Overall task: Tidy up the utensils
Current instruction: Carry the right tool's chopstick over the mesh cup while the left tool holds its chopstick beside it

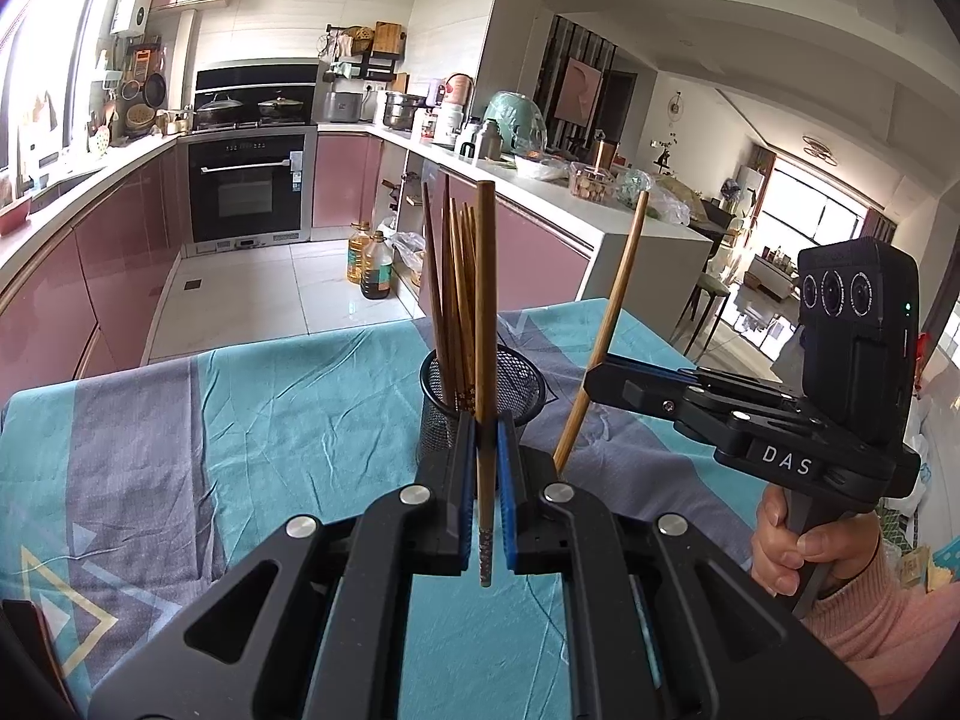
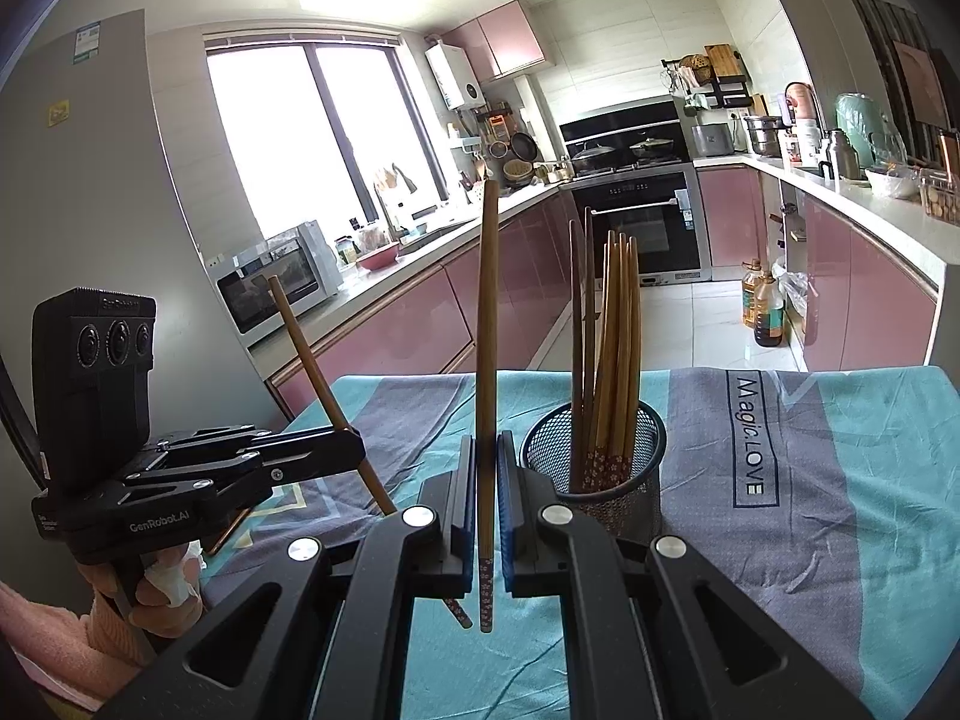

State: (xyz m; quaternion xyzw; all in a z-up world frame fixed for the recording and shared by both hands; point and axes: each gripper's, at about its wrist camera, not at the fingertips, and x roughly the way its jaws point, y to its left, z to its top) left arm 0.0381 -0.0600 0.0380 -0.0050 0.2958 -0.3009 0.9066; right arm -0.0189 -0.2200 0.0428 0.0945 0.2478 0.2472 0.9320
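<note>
I am holding one brown wooden chopstick [image 1: 485, 324] clamped upright in my left gripper [image 1: 485, 468], and another brown wooden chopstick [image 2: 487, 330] clamped upright in my right gripper [image 2: 487, 474]. The black wire-mesh holder [image 2: 594, 456], already standing with chopsticks on the teal and grey cloth, is sitting just ahead-right of my right gripper, so I judge that hand nearer.
</note>
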